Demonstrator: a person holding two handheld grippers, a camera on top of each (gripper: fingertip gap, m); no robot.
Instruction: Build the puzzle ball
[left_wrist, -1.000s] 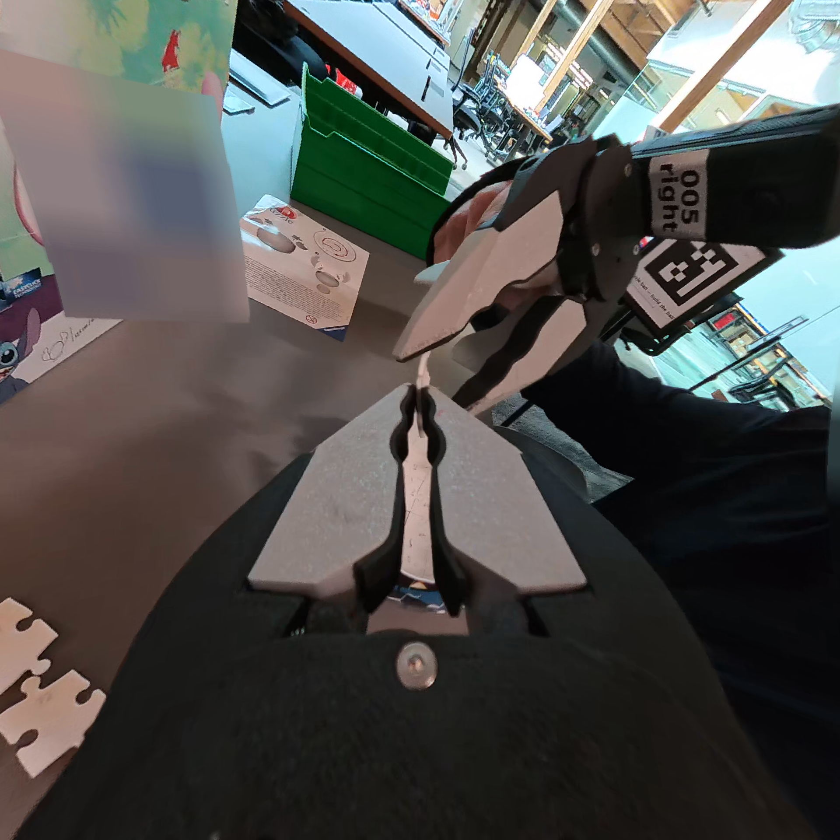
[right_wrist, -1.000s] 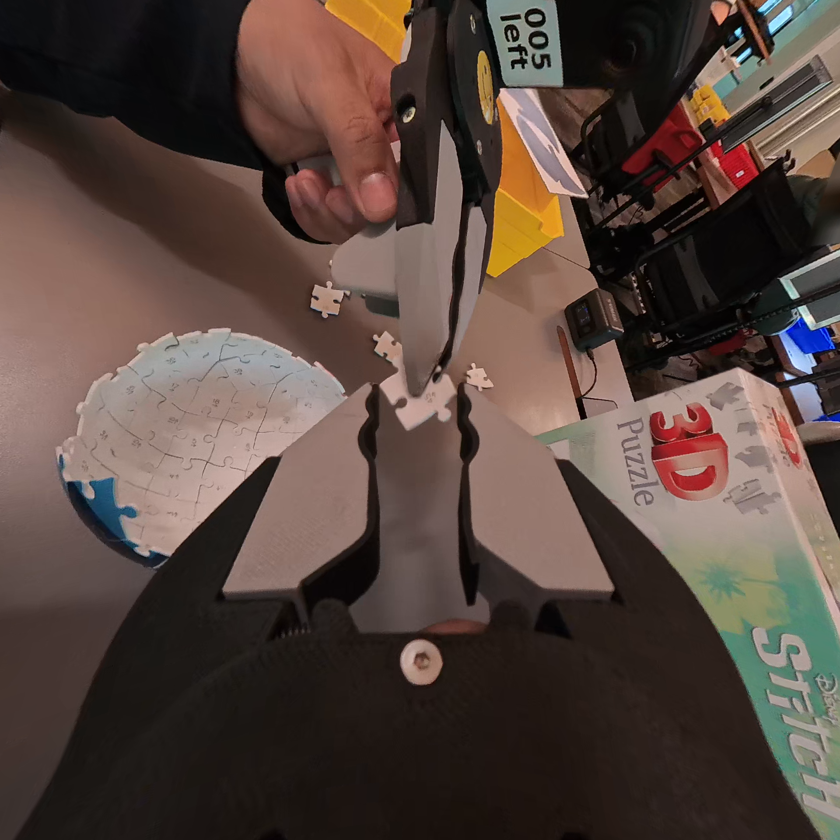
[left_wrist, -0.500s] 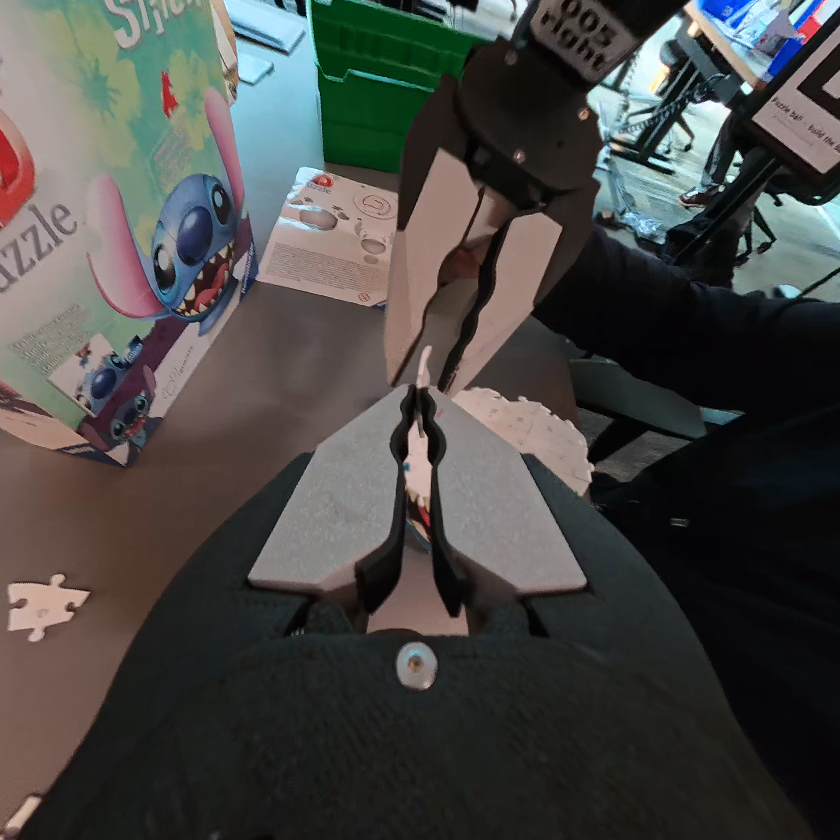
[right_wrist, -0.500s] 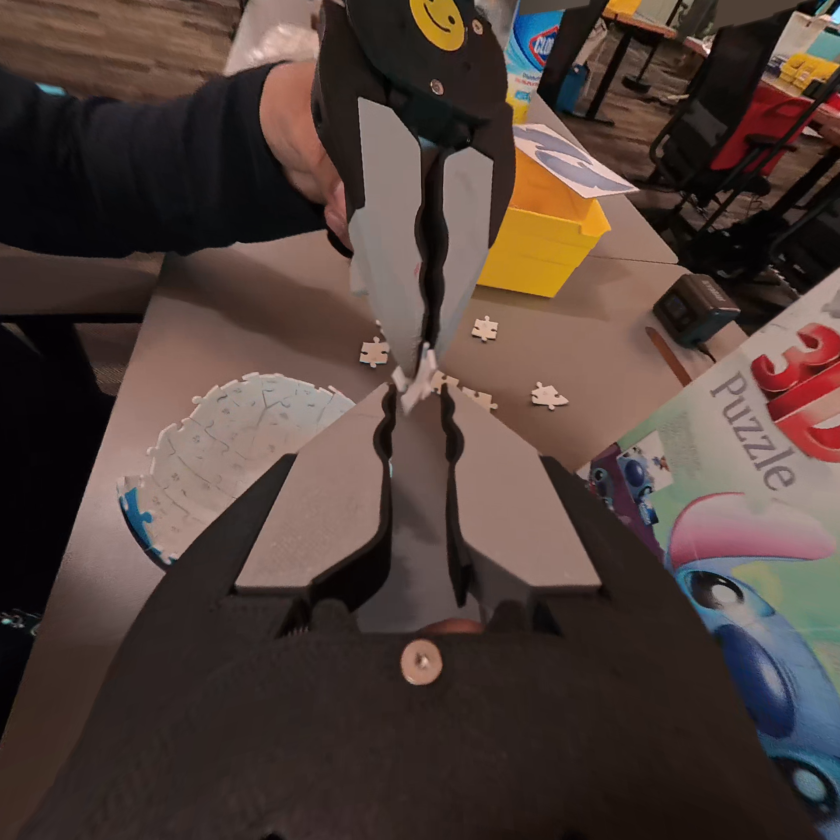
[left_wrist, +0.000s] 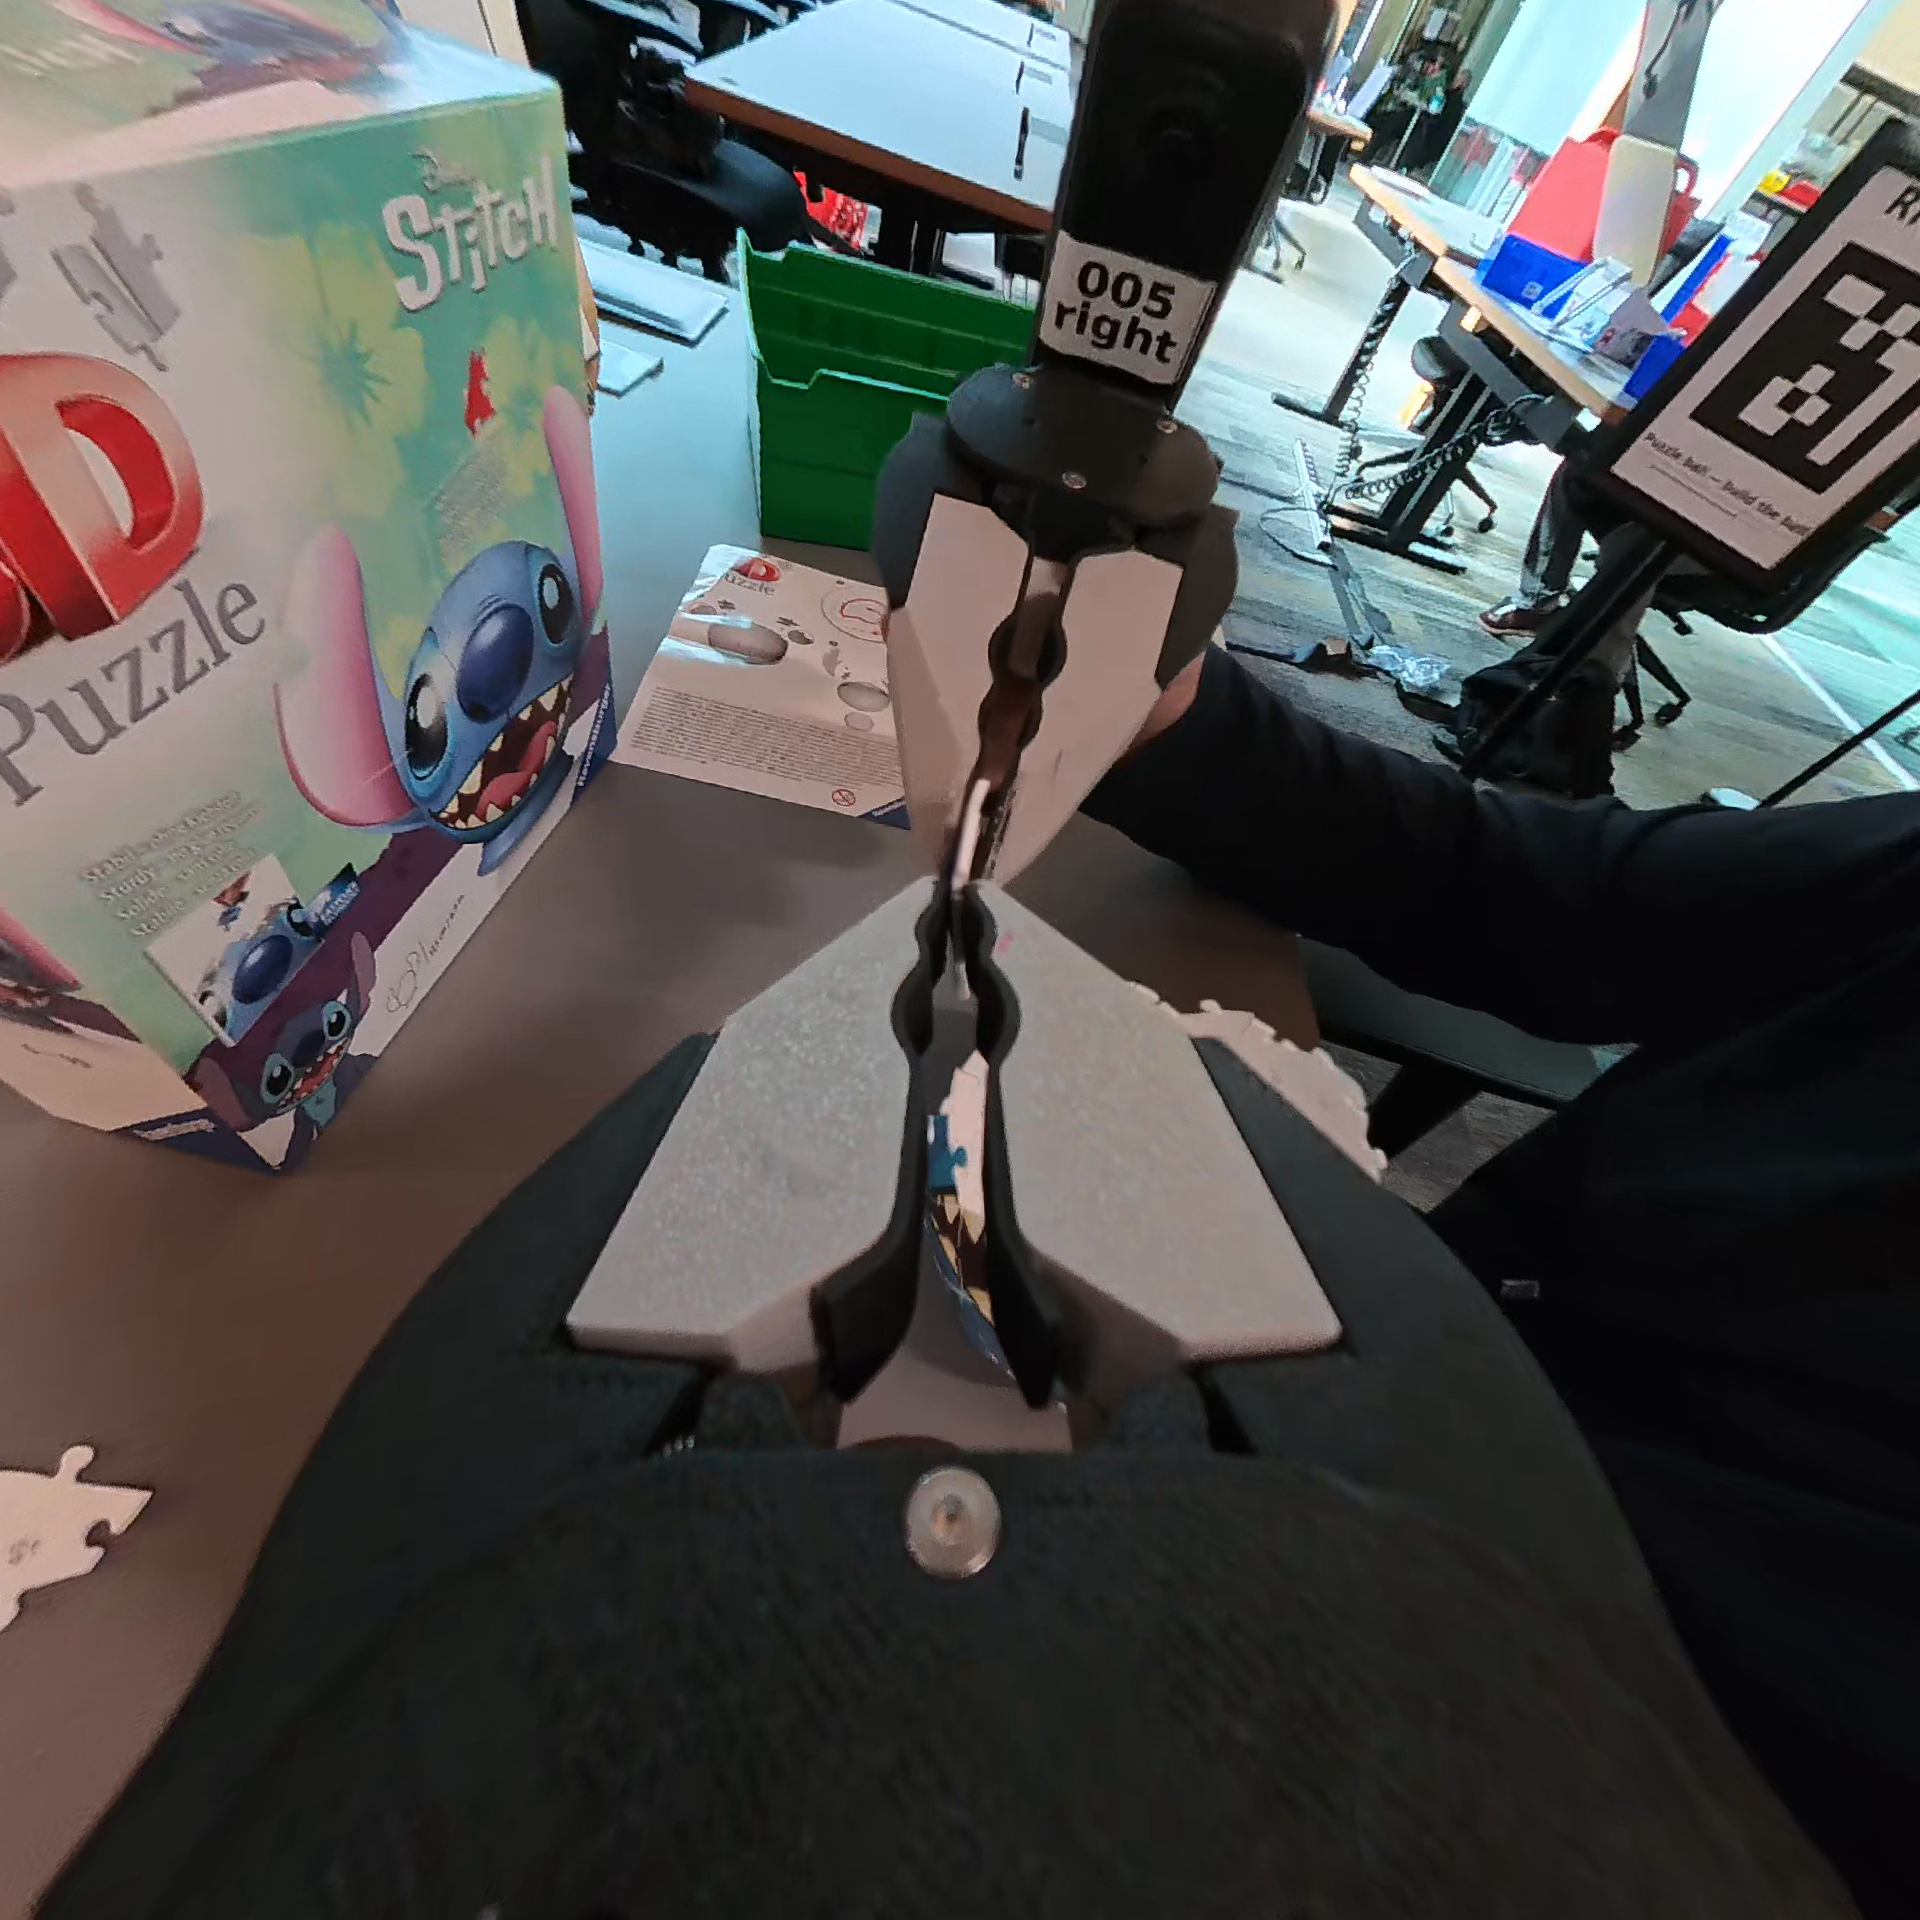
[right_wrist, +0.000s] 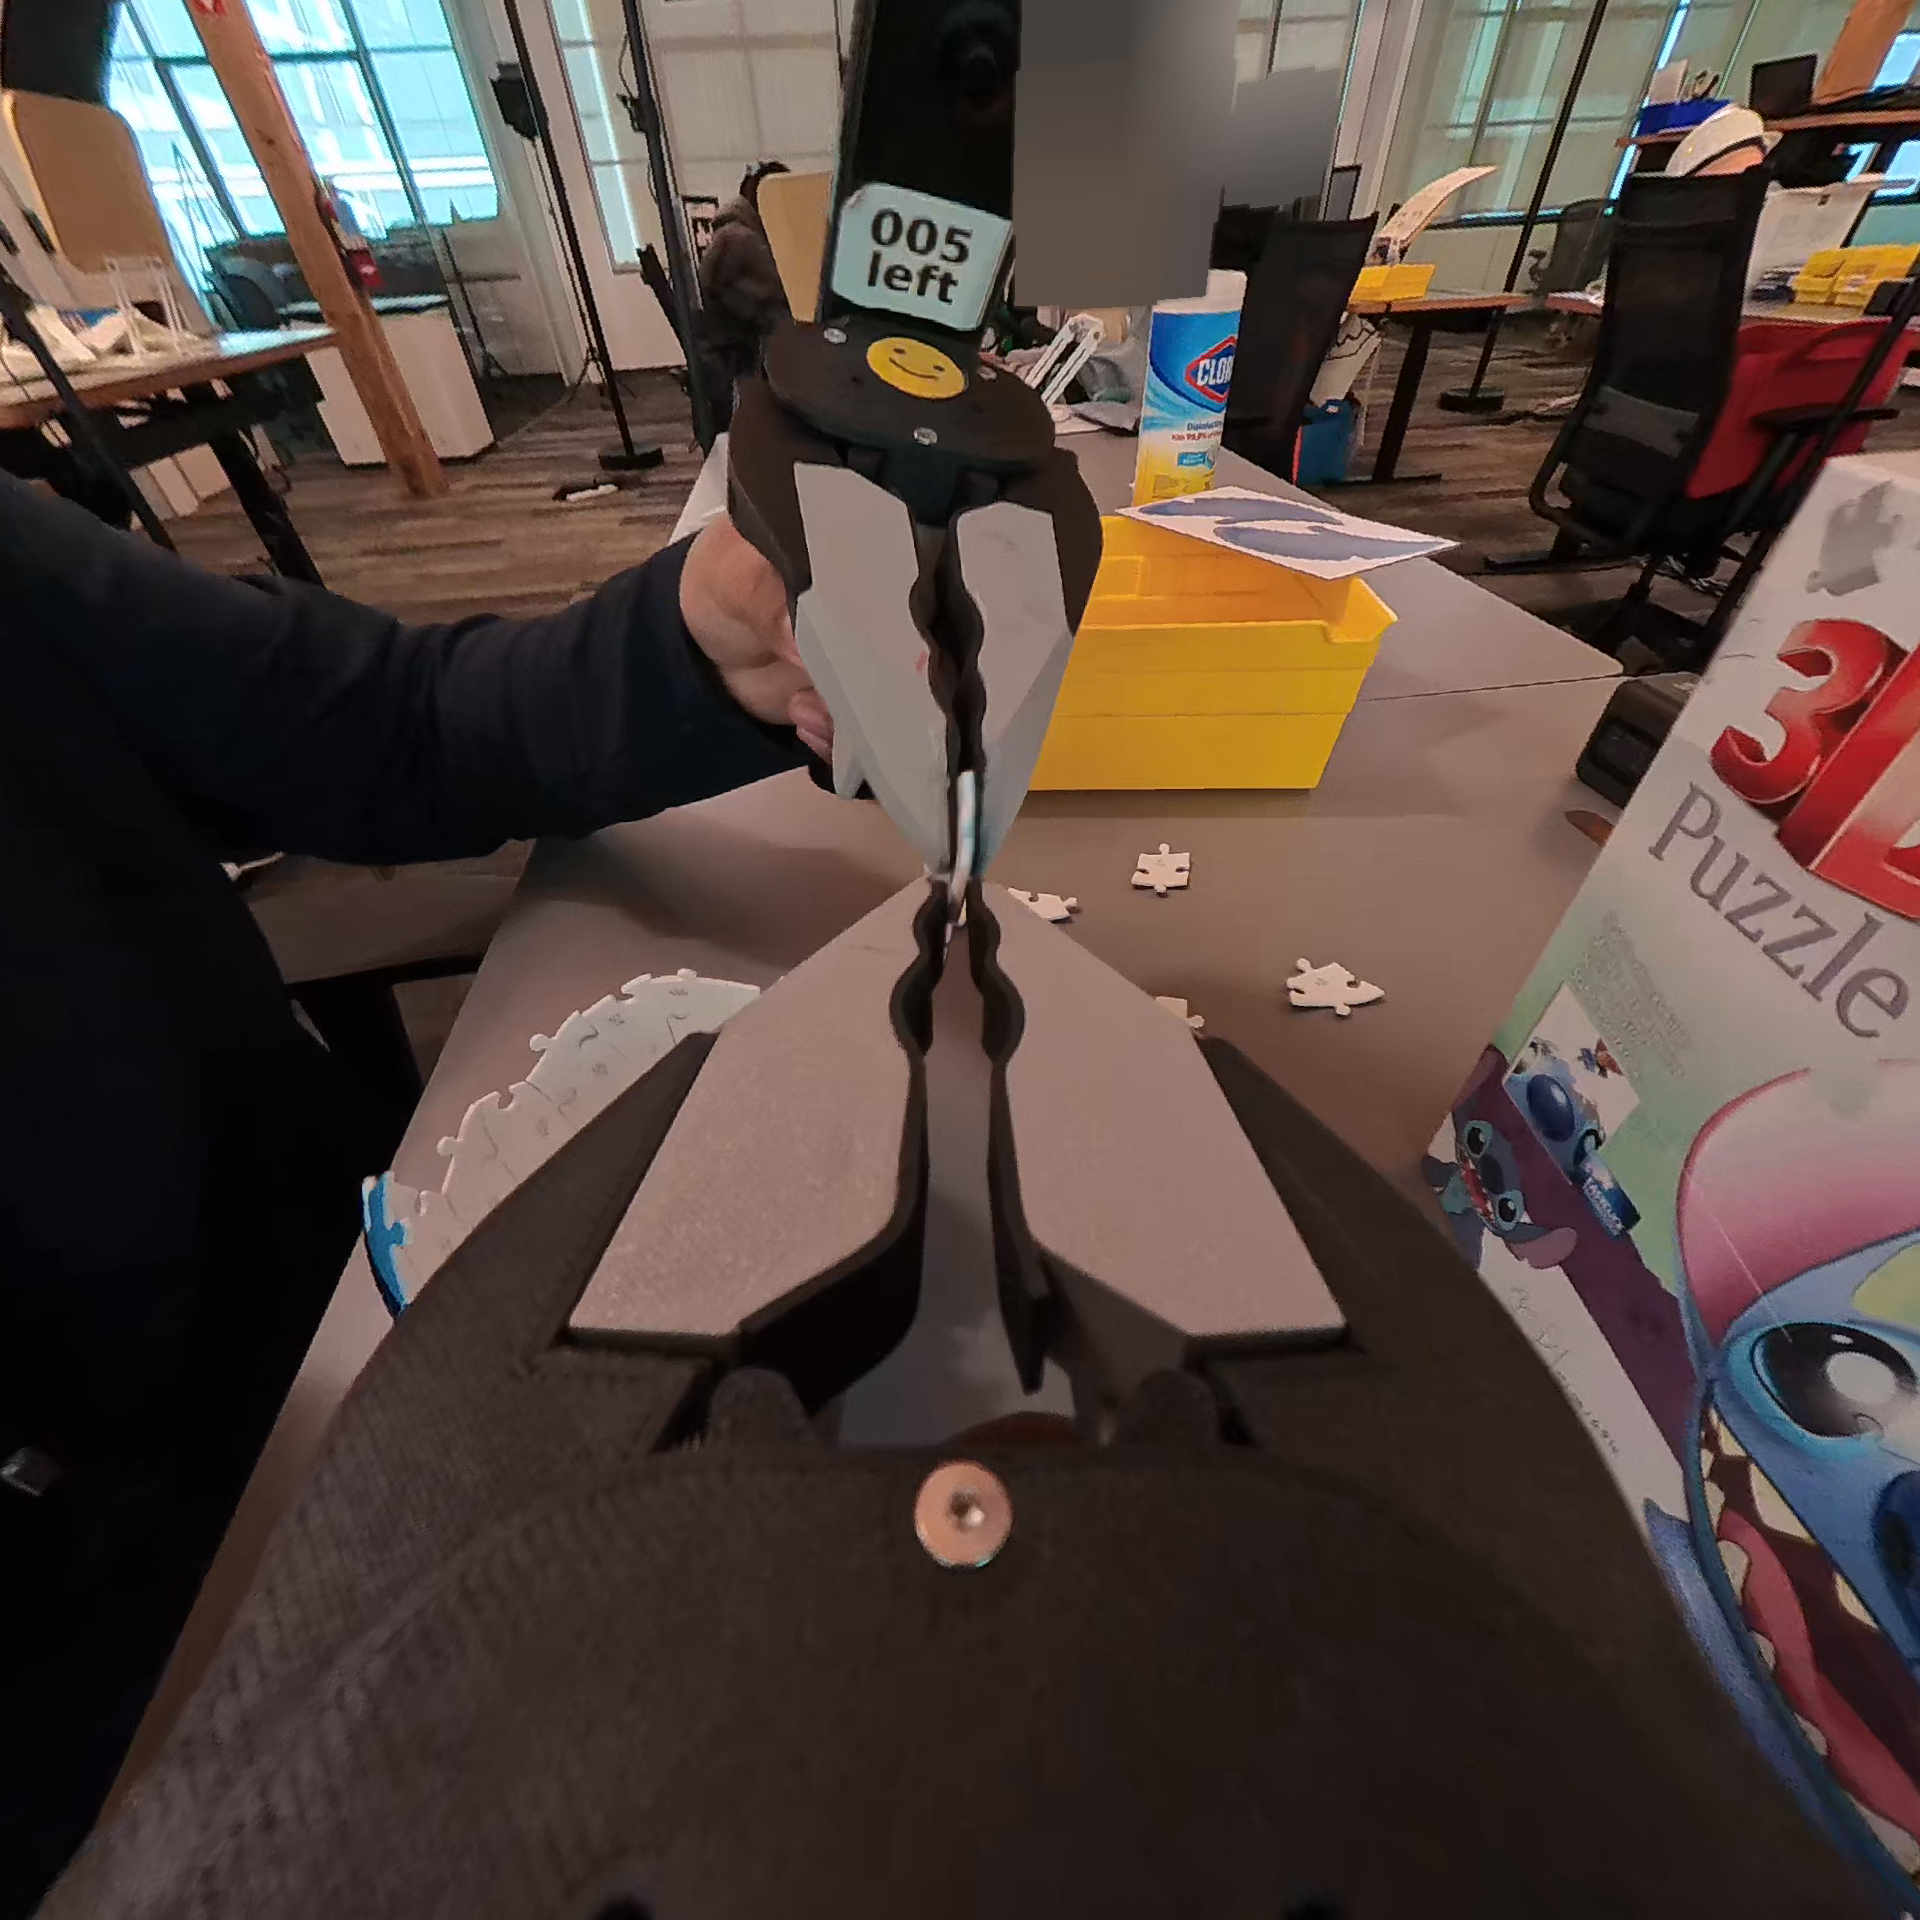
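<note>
One puzzle piece (left_wrist: 961, 940) seen edge-on above the worktop (left_wrist: 312, 1195), pinched tip-to-tip by both: left hand-held gripper (left_wrist: 958, 914) pressed together on it, right hand-held gripper (right_wrist: 951, 904) clamped on the same piece. Half-built puzzle ball (right_wrist: 582, 1070) lies below on the worktop, loose pieces (right_wrist: 1333, 985) nearby, puzzle box (left_wrist: 281, 582) upright beside.

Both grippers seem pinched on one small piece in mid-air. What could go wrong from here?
1. The puzzle piece is held only at the tips of the left gripper and right gripper; opposed pulling might bend it.
2. If released early, it may drop onto the table among loose pieces.
</note>
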